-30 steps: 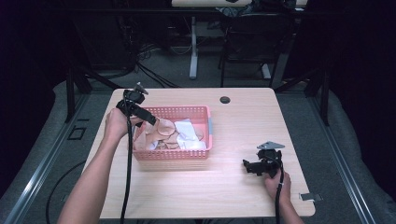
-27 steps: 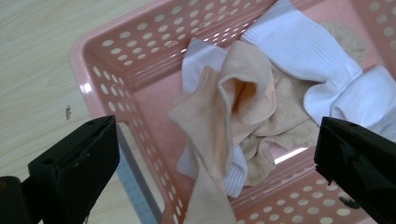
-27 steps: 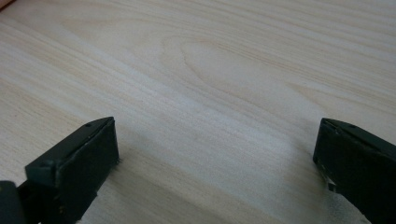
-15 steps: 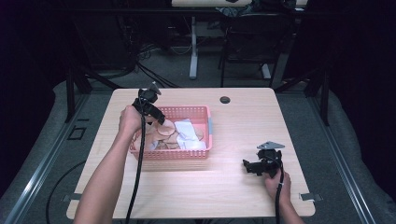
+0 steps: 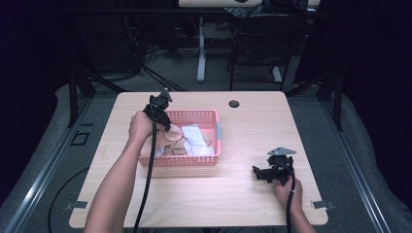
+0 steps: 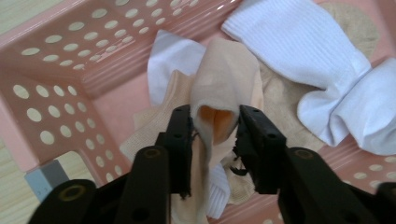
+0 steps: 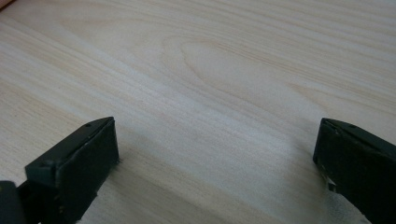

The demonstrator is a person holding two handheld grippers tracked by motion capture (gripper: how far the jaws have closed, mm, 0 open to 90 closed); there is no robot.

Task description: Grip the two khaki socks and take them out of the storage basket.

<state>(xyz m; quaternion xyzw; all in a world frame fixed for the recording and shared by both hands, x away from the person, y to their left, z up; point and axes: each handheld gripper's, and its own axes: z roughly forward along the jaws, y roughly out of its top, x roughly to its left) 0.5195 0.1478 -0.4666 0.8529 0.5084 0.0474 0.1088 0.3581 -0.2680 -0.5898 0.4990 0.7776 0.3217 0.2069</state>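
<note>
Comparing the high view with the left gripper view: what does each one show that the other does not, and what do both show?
High view alone: the whole light wooden table, the round black cap near its far edge, and the right gripper resting on the wood, jaws wide apart.

Left gripper view alone: the left gripper with its jaws, which have just been closing, pinching a raised fold of a beige sock.

Both: the pink perforated plastic basket and the white ribbed socks in it.

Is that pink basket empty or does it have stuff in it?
Not empty: the pink basket holds white socks and beige socks.
</note>
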